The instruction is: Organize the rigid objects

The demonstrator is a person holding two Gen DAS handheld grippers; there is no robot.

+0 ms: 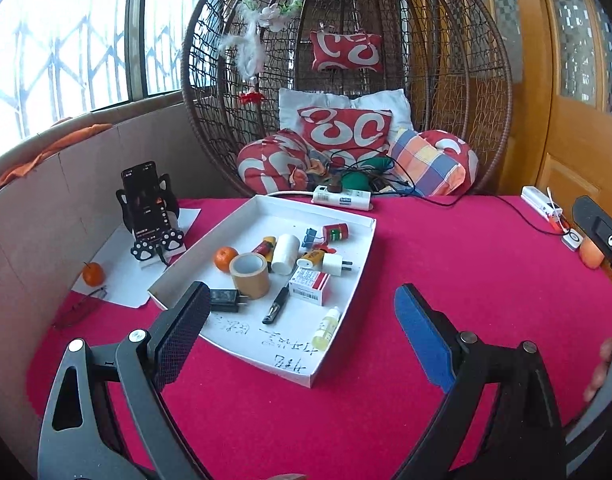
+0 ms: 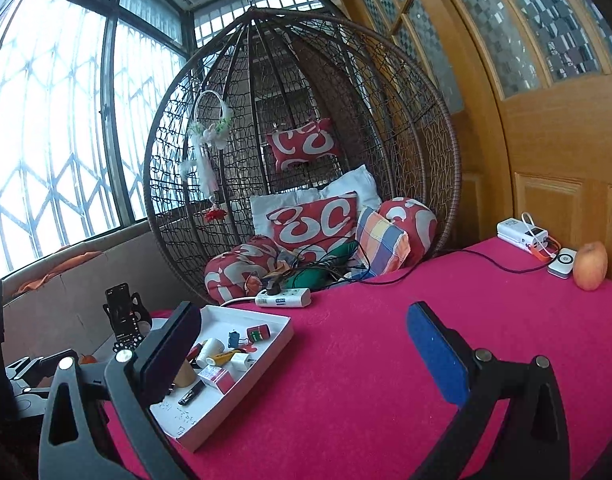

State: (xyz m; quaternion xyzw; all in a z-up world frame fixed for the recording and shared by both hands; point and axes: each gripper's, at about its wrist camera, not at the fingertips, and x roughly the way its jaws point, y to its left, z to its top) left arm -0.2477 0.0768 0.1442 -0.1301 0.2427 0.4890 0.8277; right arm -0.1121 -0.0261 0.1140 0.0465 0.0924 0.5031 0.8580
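A white tray point(image 1: 347, 284) point(image 2: 284, 334) lies on the red tablecloth, holding several small items: a tape roll point(image 1: 250, 275), an orange point(image 1: 226, 259), a white cylinder point(image 1: 285, 253), a red-and-white box point(image 1: 309, 287), a white plug point(image 1: 333, 263), a black charger point(image 1: 225, 300), a black pen point(image 1: 277, 305), a dropper bottle point(image 1: 326, 328), a blue clip point(image 1: 310, 236) and a small red can point(image 1: 335, 232). My left gripper point(image 1: 302, 320) stands open just in front of the tray, holding nothing. My right gripper point(image 2: 306, 344) hangs open to the tray's right, empty.
A phone on a cat stand point(image 1: 148, 208) and a second orange point(image 1: 93, 273) sit on paper left of the tray, glasses point(image 1: 82, 306) nearby. A power strip point(image 1: 341, 198) lies behind the tray. A power bank point(image 2: 523, 234), white puck point(image 2: 561, 262) and apple point(image 2: 590, 266) sit at the far right.
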